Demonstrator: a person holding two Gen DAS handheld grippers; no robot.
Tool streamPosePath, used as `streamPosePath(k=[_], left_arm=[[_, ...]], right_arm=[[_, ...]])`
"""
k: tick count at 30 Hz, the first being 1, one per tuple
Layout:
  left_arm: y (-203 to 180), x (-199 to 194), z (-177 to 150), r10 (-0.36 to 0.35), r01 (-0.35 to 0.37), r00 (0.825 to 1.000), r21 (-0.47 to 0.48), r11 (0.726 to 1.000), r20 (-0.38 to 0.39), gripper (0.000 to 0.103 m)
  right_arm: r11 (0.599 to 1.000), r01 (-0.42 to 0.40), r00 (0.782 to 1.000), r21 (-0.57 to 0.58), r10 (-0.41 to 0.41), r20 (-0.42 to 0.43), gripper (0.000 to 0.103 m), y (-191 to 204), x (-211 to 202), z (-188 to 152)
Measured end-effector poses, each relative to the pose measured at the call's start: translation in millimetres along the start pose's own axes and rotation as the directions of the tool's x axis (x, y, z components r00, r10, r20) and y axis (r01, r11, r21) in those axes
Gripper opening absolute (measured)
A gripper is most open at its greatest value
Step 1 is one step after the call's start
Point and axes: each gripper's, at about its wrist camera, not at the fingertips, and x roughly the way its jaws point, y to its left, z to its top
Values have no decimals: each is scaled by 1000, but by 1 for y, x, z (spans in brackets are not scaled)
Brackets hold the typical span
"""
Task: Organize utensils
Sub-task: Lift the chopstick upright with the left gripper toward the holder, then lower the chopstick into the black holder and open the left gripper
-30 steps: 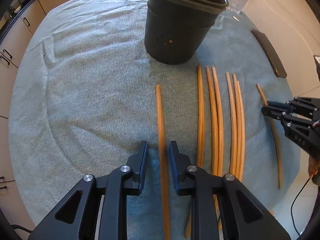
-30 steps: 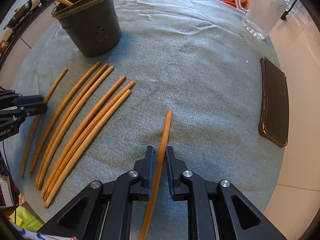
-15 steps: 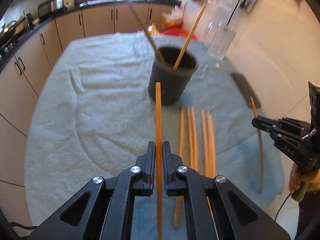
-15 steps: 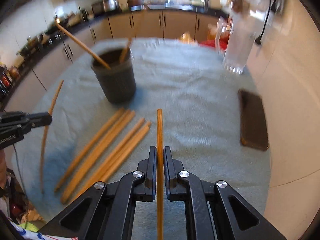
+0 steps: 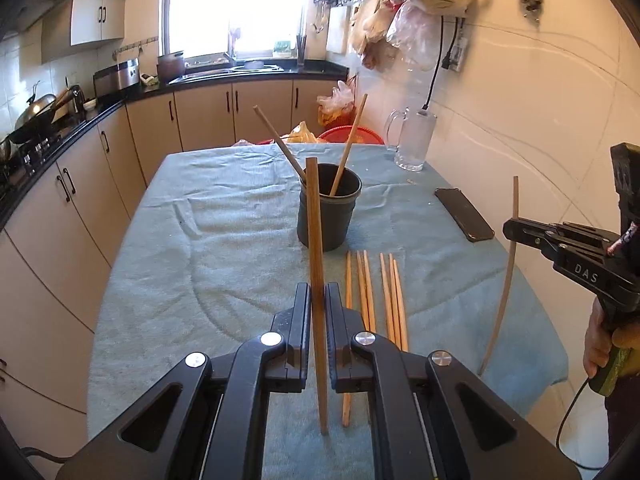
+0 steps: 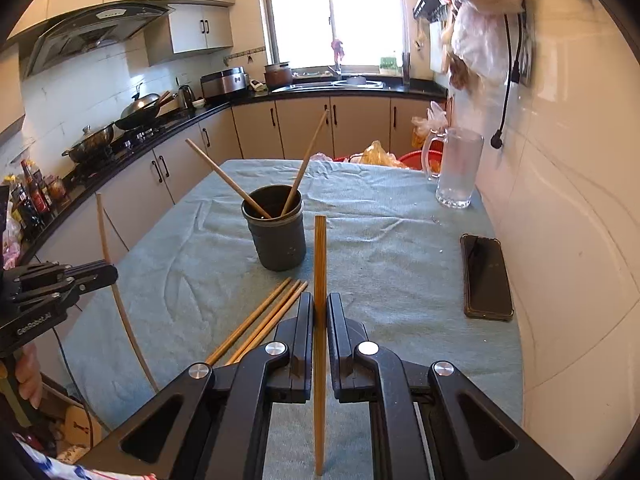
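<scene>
Carry step. Left claw clamped on stick, right claw clamped on stick, both above worktop. Next: tip sticks down into cup. More sticks lie in front of cup.

Home kitchen. Beige base cabinets with dark handles run under a black countertop in an L. Wall cabinets and a range hood up top, white tiled walls. Wok and lidded pot sit on a gas stove, rice cooker beside the sink under a bright window. Sauce bottles at the left counter end. Plastic bags hang on the right wall. Towel-covered table in the middle, glass mug on it.
</scene>
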Motion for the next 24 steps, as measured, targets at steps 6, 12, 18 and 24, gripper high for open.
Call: streamPosePath(k=[6, 12, 18, 24], left_arm=[[7, -18, -8, -12, 12, 1000, -16, 1000, 13, 7], [19, -37, -13, -18, 21, 999, -66, 998, 47, 7], [21, -52, 4, -57, 70, 992, -112, 991, 111, 7], [17, -58, 29, -70, 92, 981, -114, 989, 183, 7]], right_arm=[[1000, -21, 999, 6, 21, 26, 7, 0, -10, -2], [999, -30, 998, 13, 29, 56, 7, 1, -17, -3], [999, -43, 995, 31, 40, 89, 7, 1, -18, 6], [998, -45, 992, 49, 39, 116, 7, -2, -14, 20]])
